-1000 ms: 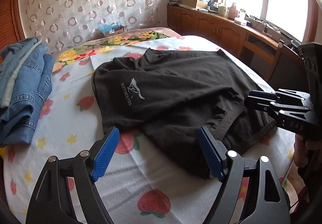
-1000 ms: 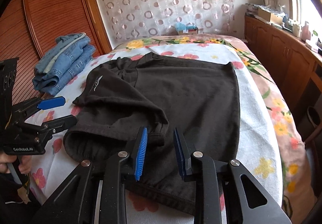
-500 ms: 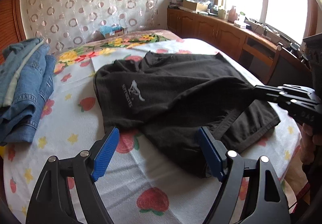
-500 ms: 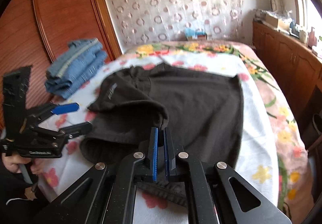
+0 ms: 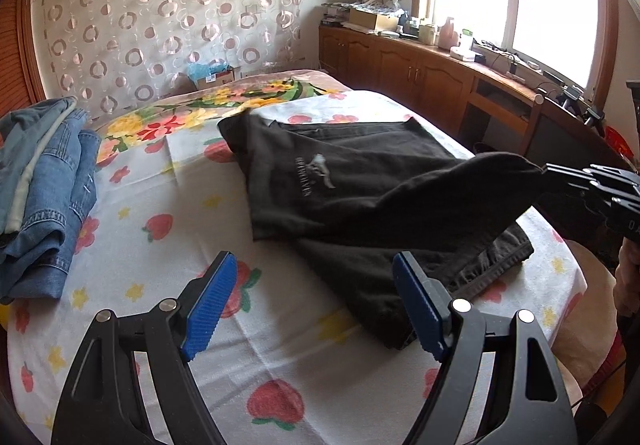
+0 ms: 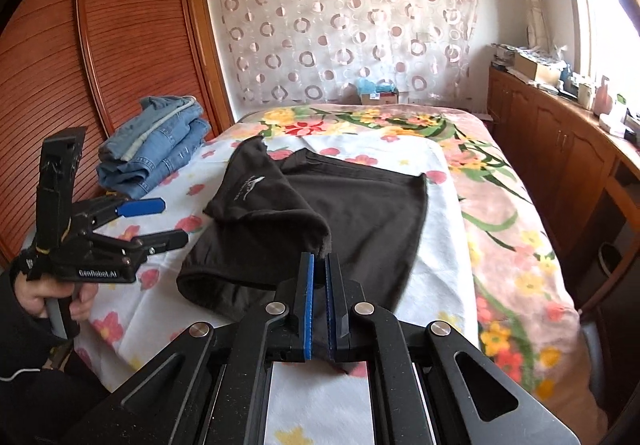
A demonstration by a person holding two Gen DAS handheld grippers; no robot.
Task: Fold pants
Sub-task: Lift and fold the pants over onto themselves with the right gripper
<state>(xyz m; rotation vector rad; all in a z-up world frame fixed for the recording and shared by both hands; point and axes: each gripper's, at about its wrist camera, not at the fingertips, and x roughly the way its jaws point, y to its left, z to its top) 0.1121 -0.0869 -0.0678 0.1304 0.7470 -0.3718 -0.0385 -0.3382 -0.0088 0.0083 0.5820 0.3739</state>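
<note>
Right tool [image 6: 318,277] is clamped on one black pants [image 6: 360,213] corner; left tool [image 5: 312,301] is held wide; one folded denim pile [image 6: 156,153] is seen nearby on the bed [image 6: 500,205].

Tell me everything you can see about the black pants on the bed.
The black pants are soft, matte cloth with a pale printed logo on one panel and a stitched hem. They lie partly folded on the strawberry-print sheet, mostly flat. One corner is lifted off the bed, pinched in the right gripper, whose blue pads are shut on it. The open left gripper is beside the near edge and holds nothing.
</note>
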